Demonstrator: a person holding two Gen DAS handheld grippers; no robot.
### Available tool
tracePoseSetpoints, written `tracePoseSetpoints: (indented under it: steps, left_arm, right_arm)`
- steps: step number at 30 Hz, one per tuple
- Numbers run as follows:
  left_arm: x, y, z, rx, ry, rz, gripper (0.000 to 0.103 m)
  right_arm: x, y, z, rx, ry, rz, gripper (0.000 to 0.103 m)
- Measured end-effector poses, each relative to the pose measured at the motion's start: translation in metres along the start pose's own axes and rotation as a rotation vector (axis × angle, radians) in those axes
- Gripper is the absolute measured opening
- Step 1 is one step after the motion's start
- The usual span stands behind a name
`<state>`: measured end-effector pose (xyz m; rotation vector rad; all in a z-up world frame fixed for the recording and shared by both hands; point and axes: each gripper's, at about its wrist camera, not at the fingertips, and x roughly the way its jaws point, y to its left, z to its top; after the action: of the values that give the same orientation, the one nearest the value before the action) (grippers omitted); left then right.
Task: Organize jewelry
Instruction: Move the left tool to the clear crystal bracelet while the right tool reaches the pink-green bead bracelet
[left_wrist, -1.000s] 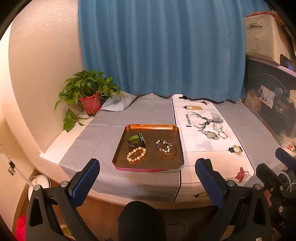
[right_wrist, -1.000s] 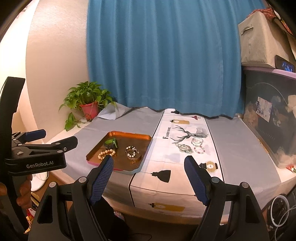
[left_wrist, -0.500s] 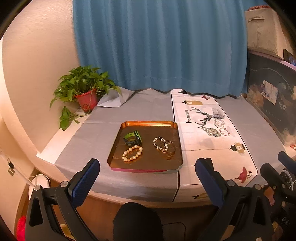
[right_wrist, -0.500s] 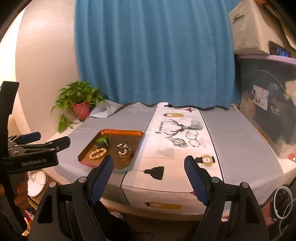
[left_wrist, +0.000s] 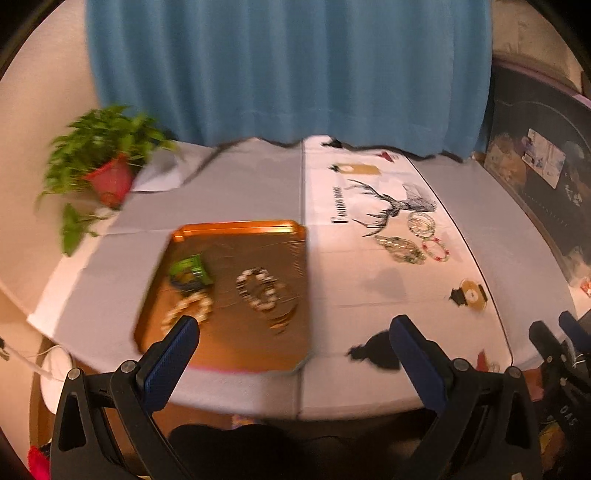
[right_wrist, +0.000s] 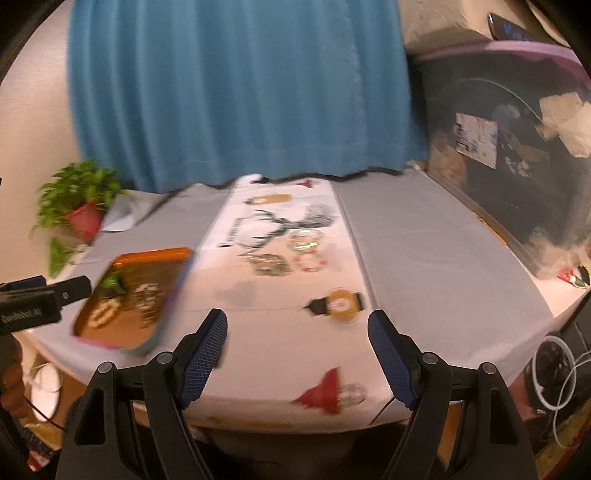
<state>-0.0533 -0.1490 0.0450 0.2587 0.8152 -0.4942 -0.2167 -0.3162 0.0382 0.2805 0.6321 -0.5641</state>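
Left wrist view: left hand-held gripper (left_wrist: 295, 336) is seen with jaws spread wide, nothing between the blue pads, held above the near edge of the worktop (left_wrist: 229, 192). Orange tray (left_wrist: 236, 354) is taken as landmark. Inside the tray, a green band (left_wrist: 189, 273) lies toward its far left, a cream bead bracelet (left_wrist: 188, 312) nearer than that, and a black-and-white bead bracelet (left_wrist: 258, 290) at the middle, with a thin ring bangle (left_wrist: 282, 314) overlapping it. Right of the tray, on the white printed runner (left_wrist: 354, 284), three more bracelets (left_wrist: 413, 243) are grouped beside the deer print. A potted plant (left_wrist: 99, 162) stands far left of the tray, a blue curtain (left_wrist: 288, 70) behind it.

Right wrist view: right hand-held gripper (right_wrist: 297, 347) is also seen with jaws apart and empty, right of the tray (right_wrist: 151, 258), over the runner's near end. Both frames are motion-blurred.
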Motion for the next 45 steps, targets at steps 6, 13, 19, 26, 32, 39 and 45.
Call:
tracePoseSetpoints:
  steps: [6,13,19,26,32,39,45]
  left_arm:
    - [0.062,-0.034,0.039,0.023,0.054,-0.018,0.102]
    - [0.122,-0.055,0.065,0.048,0.105,-0.02,0.102]
    - [0.16,-0.067,0.084,0.06,0.129,-0.026,0.102]
    - [0.197,-0.095,0.119,0.09,0.147,-0.103,0.102]
    - [0.26,-0.144,0.153,0.16,0.26,-0.21,0.102]
    - [0.312,-0.18,0.164,0.173,0.385,-0.233,0.099]
    - [0.325,-0.197,0.166,0.248,0.401,-0.182,0.088]
  right_arm:
    - [0.073,-0.032,0.025,0.019,0.057,-0.05,0.079]
    - [0.172,-0.044,0.053,-0.007,0.149,-0.042,0.079]
    - [0.243,-0.029,0.061,-0.076,0.232,-0.045,0.079]
    - [0.267,-0.044,0.06,-0.118,0.248,-0.143,0.079]
    - [0.259,-0.092,0.059,-0.07,0.226,-0.276,0.082]
    - [0.258,-0.101,0.06,-0.089,0.216,-0.274,0.083]
    - [0.26,-0.097,0.063,-0.103,0.214,-0.268,0.083]
